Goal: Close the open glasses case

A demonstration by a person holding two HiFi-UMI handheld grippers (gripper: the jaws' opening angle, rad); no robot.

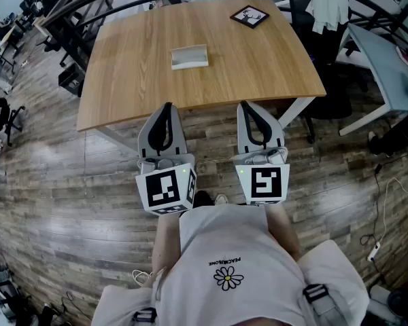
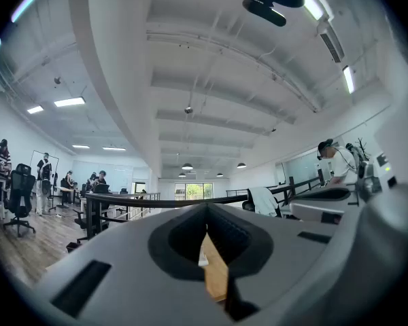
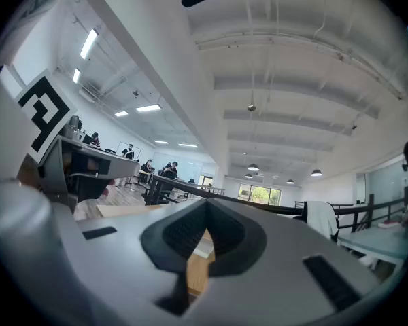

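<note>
Short of the table's (image 1: pixel 136 80) near edge: left gripper (image 1: pixel 166 107) and right gripper (image 1: pixel 248 107), jaws pressed together, empty. Mid-table: glasses case (image 1: pixel 189 57). Best approached level, then pushed closed gently.

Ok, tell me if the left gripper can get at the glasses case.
Probably yes: the left gripper hangs short of the table, and only bare wood lies between it and the glasses case.
</note>
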